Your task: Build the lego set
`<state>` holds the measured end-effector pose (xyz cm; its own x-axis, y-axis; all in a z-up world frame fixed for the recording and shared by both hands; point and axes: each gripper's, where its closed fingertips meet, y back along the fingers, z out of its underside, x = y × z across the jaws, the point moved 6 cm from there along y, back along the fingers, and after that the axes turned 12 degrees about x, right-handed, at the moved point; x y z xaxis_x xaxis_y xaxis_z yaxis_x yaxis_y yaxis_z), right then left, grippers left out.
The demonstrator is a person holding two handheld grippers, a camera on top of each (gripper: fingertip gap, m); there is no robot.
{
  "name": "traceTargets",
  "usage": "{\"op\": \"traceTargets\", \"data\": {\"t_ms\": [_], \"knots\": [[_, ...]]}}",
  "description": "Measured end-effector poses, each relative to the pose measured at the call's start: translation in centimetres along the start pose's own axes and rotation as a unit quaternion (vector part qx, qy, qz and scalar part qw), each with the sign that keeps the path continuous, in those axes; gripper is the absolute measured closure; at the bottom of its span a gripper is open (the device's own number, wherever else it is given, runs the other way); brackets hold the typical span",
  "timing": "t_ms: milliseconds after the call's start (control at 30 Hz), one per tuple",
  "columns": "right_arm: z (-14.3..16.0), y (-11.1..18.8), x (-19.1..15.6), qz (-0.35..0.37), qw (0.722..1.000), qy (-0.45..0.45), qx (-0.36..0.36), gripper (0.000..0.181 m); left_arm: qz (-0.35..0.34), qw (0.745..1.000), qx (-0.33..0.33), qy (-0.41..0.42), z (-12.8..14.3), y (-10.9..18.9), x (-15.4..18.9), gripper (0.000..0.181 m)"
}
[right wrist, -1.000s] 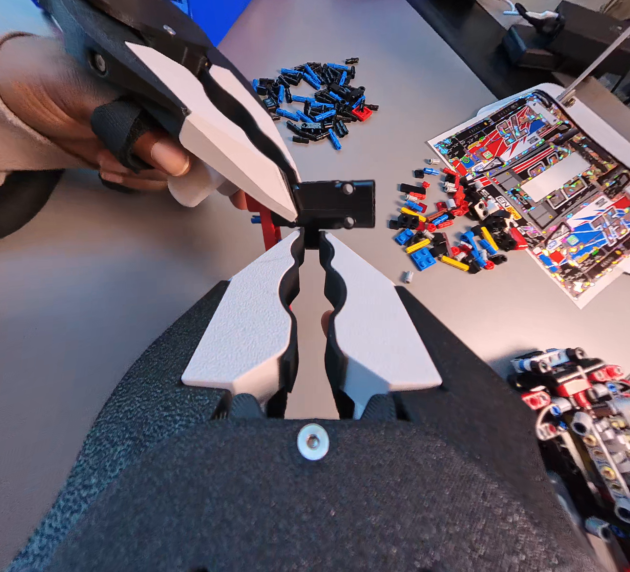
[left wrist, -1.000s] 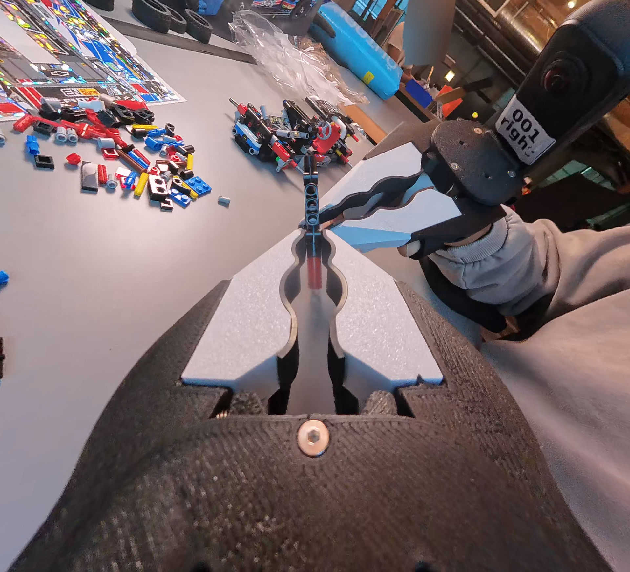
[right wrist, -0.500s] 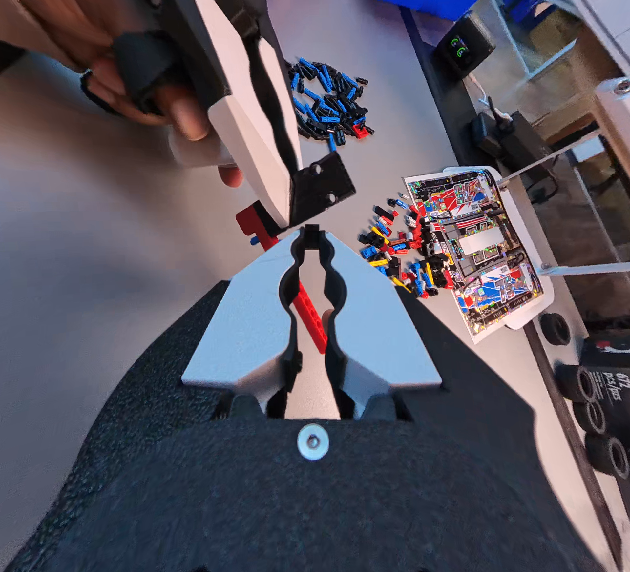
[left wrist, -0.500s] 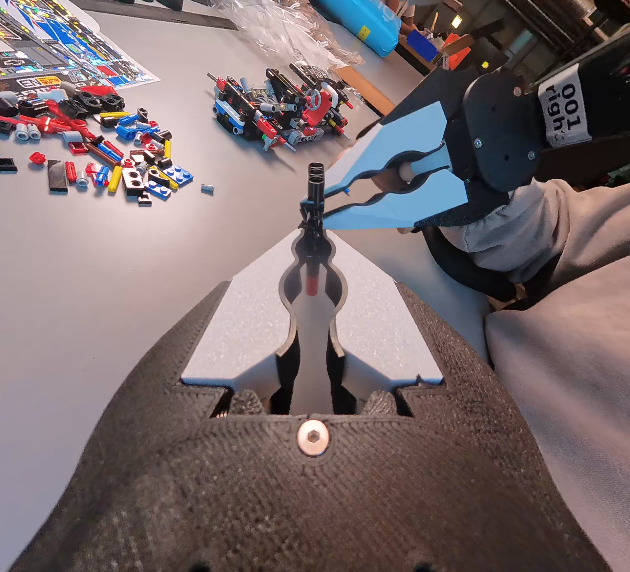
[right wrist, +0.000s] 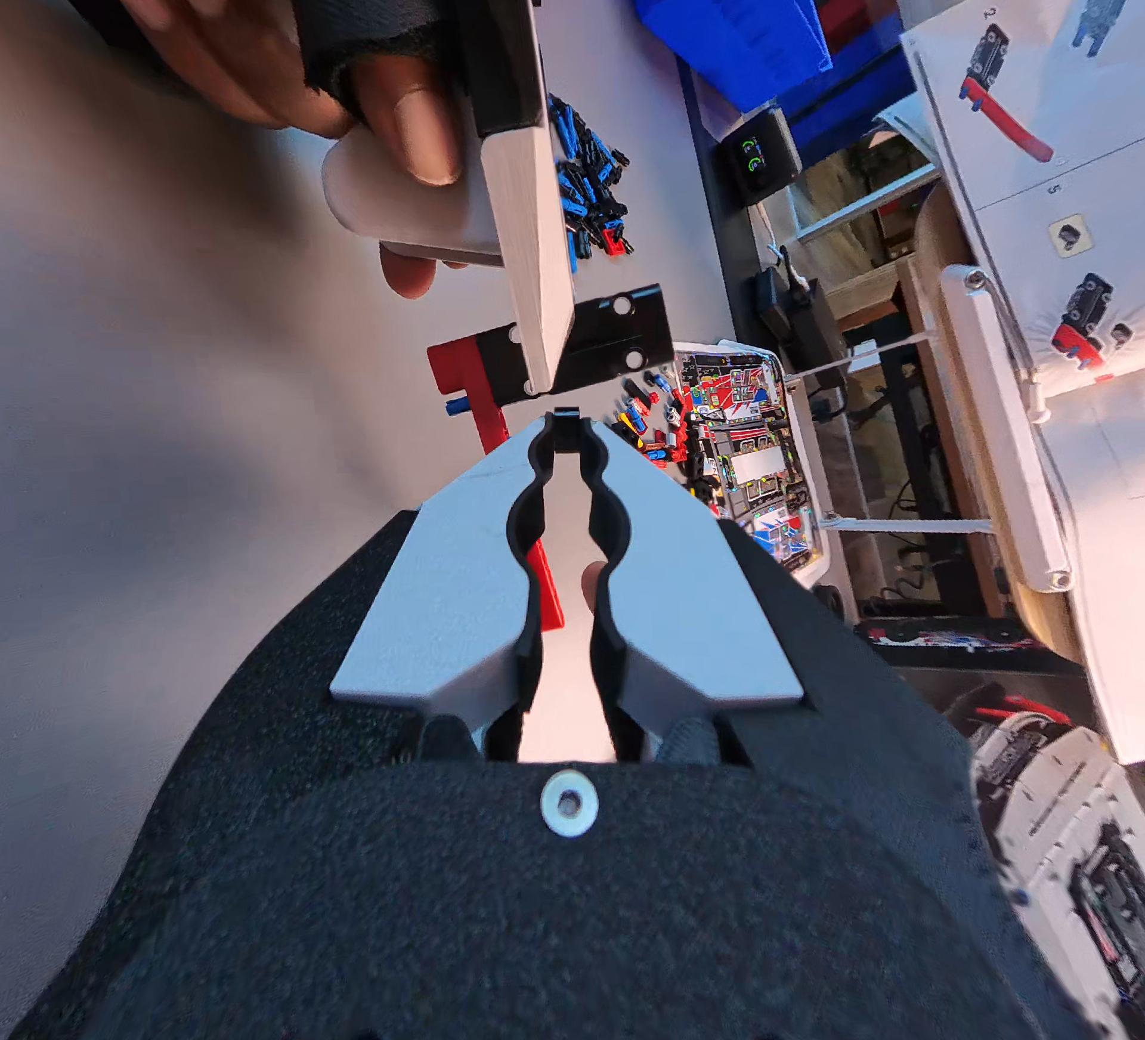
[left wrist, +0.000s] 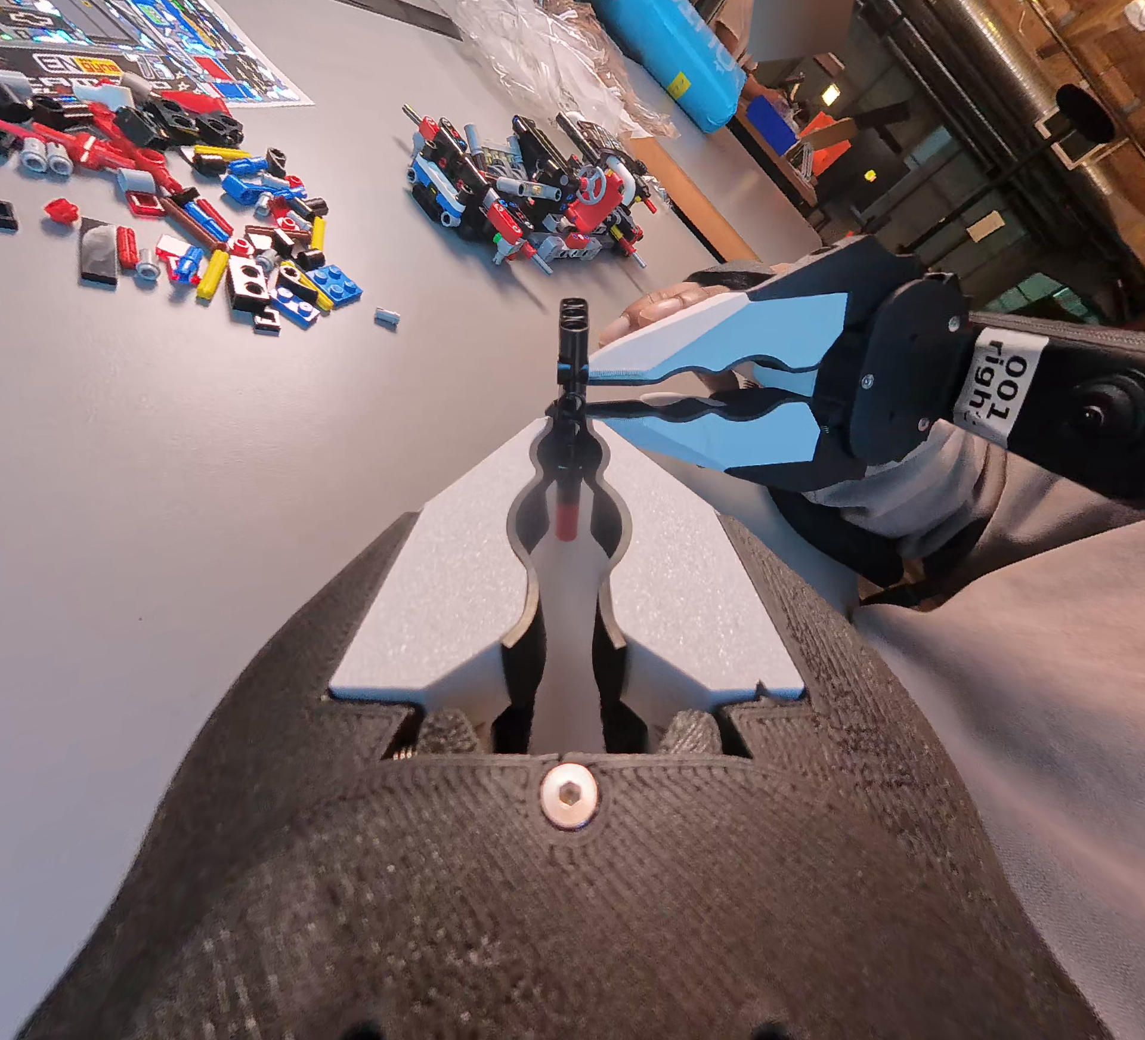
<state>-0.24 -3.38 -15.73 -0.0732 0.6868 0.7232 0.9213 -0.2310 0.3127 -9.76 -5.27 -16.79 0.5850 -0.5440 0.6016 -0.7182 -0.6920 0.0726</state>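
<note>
— Where is the piece you are building?

— Your left gripper [left wrist: 570, 421] is clamped on the black and red sub-assembly [right wrist: 610, 341], held up above the grey table [left wrist: 248, 483]. Its black panel sticks out past the tips; the red beam [right wrist: 548, 589] runs back beneath.

— And your other claw?

— Your right gripper [right wrist: 565, 428] has its tips pinched together on a small black pin [right wrist: 565, 414], which sits just beside the panel's edge. Whether it touches, I cannot tell.

— The rest of the set?

— The half-built car chassis [left wrist: 526, 192] lies well apart on the table, near the loose pieces [left wrist: 204, 229] and the sticker sheet [left wrist: 124, 19].
</note>
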Motion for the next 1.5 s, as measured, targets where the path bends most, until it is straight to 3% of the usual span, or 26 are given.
{"op": "traceTargets", "data": {"t_ms": [200, 333, 900, 1133, 1300, 1400, 1500], "knots": [[-0.2, -0.1, -0.5, 0.020, 0.997, 0.068, -0.012, 0.176, -0.005, 1.000, 0.006, 0.003, 0.0, -0.1, -0.2, 0.177], [-0.1, -0.1, -0.6, 0.028, 0.999, 0.020, -0.021, 0.176, -0.009, 1.000, 0.008, 0.002, 0.0, -0.2, -0.2, 0.177], [0.1, -0.4, -1.4, 0.044, 0.998, 0.000, -0.043, 0.176, -0.018, 0.999, 0.010, -0.035, -0.2, -0.5, 0.1, 0.177], [0.1, -0.2, -1.1, 0.017, 0.998, -0.057, -0.027, 0.175, 0.003, 1.000, 0.007, -0.003, 0.0, -0.4, -0.1, 0.177], [0.2, 1.6, 1.1, -0.055, 0.991, -0.118, 0.039, 0.146, 0.030, 1.000, 0.005, 0.005, -0.1, -0.4, 0.5, 0.176], [0.5, 2.8, 1.0, -0.113, 0.986, -0.111, 0.048, 0.137, 0.046, 0.999, 0.005, 0.018, -0.1, -0.4, 0.8, 0.176], [0.6, 2.4, -0.2, -0.110, 0.991, -0.062, 0.037, 0.135, 0.058, 0.997, 0.007, 0.047, -0.1, -0.5, 0.9, 0.176]]}}
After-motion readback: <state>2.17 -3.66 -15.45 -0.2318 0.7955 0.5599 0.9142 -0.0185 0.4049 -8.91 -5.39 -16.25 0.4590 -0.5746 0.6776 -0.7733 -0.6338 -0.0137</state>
